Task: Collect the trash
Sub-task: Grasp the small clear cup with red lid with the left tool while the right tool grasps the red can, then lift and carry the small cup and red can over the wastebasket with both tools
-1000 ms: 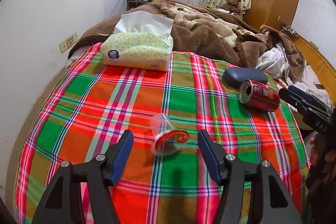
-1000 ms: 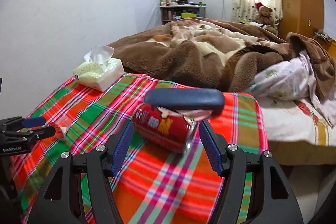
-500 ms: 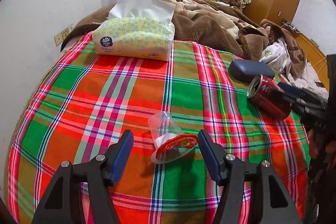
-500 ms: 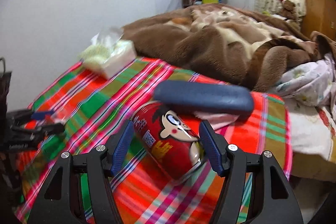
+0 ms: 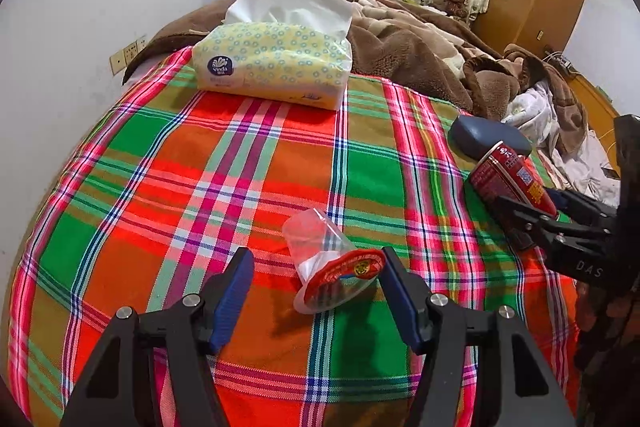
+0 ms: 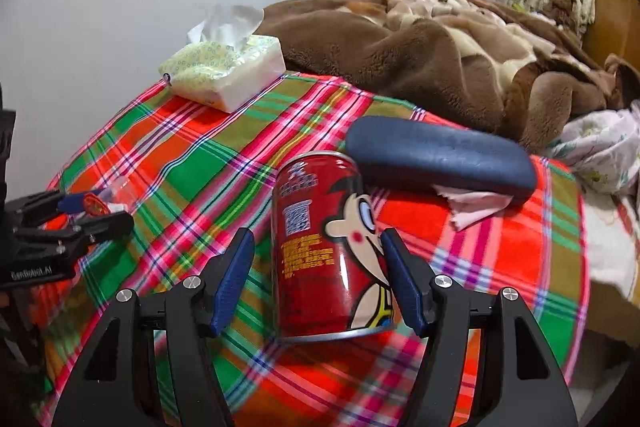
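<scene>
A clear plastic cup [image 5: 316, 247] with a red peeled lid lies on its side on the plaid bedcover [image 5: 200, 167]. My left gripper [image 5: 316, 277] is open and straddles it: the right pad is at the lid's edge and the left pad stands apart. A red drink can [image 6: 320, 251] with a cartoon face lies on the cover, lengthwise between the fingers of my open right gripper [image 6: 318, 259], with a gap on the left side. In the left wrist view the can [image 5: 508, 175] and right gripper [image 5: 536, 223] show at the right. The right wrist view has the left gripper [image 6: 92, 211] at its left edge.
A yellow tissue pack [image 5: 276, 67] sits at the far left of the cover. A dark blue case [image 6: 436, 159] lies just behind the can, with a pink paper scrap [image 6: 476, 205] under it. A rumpled brown blanket [image 6: 400, 39] fills the bed beyond. A white wall runs along the left.
My left gripper has come down and forward, so the cup now lies between its fingertips. My right gripper has swung and closed in, and the can now sits lengthwise between its fingers.
</scene>
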The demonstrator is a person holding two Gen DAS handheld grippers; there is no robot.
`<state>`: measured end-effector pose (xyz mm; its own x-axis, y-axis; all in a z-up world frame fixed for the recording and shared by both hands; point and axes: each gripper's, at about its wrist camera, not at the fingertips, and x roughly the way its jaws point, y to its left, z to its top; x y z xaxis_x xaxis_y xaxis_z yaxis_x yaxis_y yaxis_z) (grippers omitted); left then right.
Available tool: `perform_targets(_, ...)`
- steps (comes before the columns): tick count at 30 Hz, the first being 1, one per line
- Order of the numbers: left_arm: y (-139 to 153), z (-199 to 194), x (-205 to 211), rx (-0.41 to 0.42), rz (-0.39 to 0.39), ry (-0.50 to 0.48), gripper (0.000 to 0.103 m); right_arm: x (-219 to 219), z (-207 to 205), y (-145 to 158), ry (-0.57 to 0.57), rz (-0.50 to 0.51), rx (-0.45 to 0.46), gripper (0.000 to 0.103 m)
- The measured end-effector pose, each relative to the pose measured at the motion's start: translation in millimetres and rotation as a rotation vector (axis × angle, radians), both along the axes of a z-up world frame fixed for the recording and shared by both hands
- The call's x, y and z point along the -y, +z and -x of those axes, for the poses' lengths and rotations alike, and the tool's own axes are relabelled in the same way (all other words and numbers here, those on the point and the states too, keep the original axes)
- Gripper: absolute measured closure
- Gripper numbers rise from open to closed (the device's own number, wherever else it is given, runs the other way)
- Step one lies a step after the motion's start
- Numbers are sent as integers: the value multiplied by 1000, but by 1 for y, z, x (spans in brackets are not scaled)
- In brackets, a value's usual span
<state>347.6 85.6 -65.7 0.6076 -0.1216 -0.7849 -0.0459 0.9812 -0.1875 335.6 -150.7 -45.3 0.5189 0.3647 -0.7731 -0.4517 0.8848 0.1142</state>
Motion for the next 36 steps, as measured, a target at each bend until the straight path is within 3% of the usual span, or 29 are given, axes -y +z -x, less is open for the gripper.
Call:
perform_targets(4, 0, -1, -1, 6, 17, 8, 40, 3, -3, -2, -39, -40, -16, 38)
perform_targets(6, 0, 0, 0, 9, 14, 1, 48, 4, -2, -2, -50, -43, -10, 47)
perform_targets(8, 0, 1, 2, 8, 6, -4, 54, 4, 0, -3, -57, -40, -7, 48)
perform_targets(21, 16, 25, 20, 54, -14, -52, 54, 17, 25, 6, -100, -86, 26, 48)
perform_targets(36, 58, 95, 77, 140, -2, -163, 54, 65, 94, 37, -182, -134, 96, 48)
